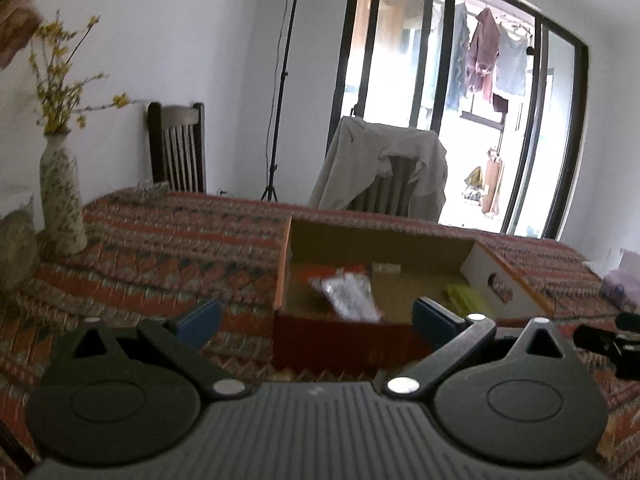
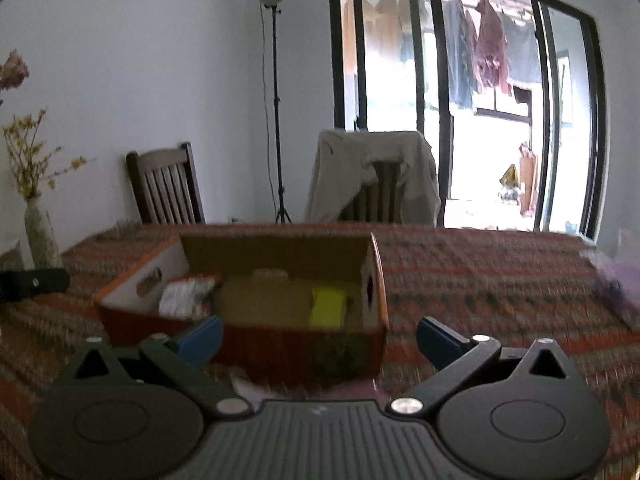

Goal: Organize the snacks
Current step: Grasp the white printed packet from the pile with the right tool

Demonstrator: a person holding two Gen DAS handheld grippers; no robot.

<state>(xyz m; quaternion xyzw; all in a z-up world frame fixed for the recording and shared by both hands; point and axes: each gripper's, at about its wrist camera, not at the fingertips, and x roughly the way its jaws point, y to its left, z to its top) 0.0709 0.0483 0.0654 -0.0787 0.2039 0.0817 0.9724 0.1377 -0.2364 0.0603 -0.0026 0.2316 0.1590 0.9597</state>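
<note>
Both grippers hung just in front of the cardboard box [image 1: 400, 248], low over the patterned tablecloth [image 1: 160, 248], and neither held anything. Seen through its own camera, the left gripper [image 1: 316, 314] had its blue-tipped fingers spread wide with only the box's near wall between them; the right gripper [image 2: 319, 336] was parted the same way, released and empty, facing the box's near right corner.

Inside the box lay the snacks: a silvery packet [image 1: 350, 294] near the left wall, a red-and-white packet [image 2: 186, 294] beside it, a yellow-green packet [image 2: 328, 306] toward the right wall, and something pale against the far wall, too blurred to name. Gathered in the one open-topped box, they looked to be collected there for the tidying, and the wide fingers suggested both hands were between picks or readying the next reach.

To the far right of the box, at the table's edge, sat a purplish bag [image 2: 618, 288], perhaps more to sort. Left of the box stood a speckled vase [image 1: 62, 196].

No brand, label or print was legible; motion blur smeared every wrapper.
</note>
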